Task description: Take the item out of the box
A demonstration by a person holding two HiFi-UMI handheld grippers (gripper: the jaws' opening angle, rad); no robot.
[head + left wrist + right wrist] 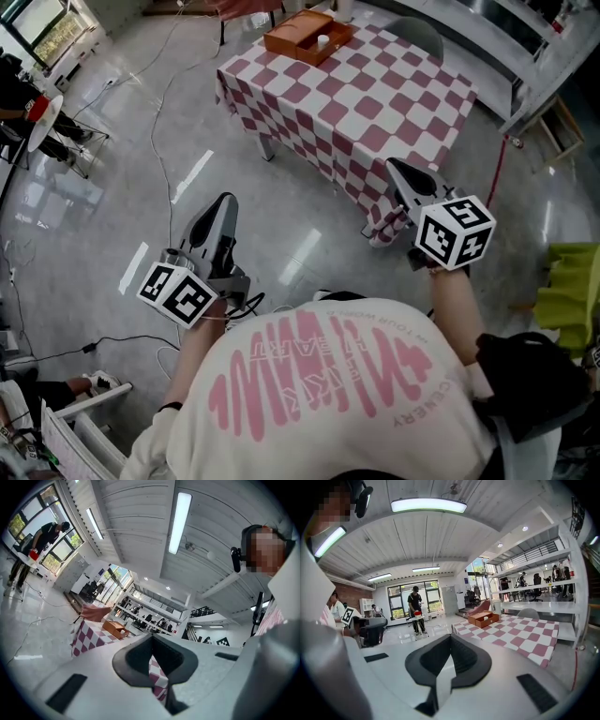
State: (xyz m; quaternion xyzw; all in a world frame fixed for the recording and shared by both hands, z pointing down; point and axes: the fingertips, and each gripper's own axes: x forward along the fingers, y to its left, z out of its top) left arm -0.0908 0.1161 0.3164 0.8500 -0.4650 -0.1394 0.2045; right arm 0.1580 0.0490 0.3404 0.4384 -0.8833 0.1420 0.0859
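- Evidently the approach step: the brown open box (286, 45), small white item (322, 41) inside, sits at the far end of the red-and-white checked counter (375, 108), well apart from both grippers.
- Both the left gripper (223, 202) and right gripper (398, 171) have jaws together, empty.
- Next calls for stepping closer and opening one gripper.

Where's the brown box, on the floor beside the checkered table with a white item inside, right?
Not quite. The head view shows the brown box, white item inside, on the checkered table itself, at its far corner.
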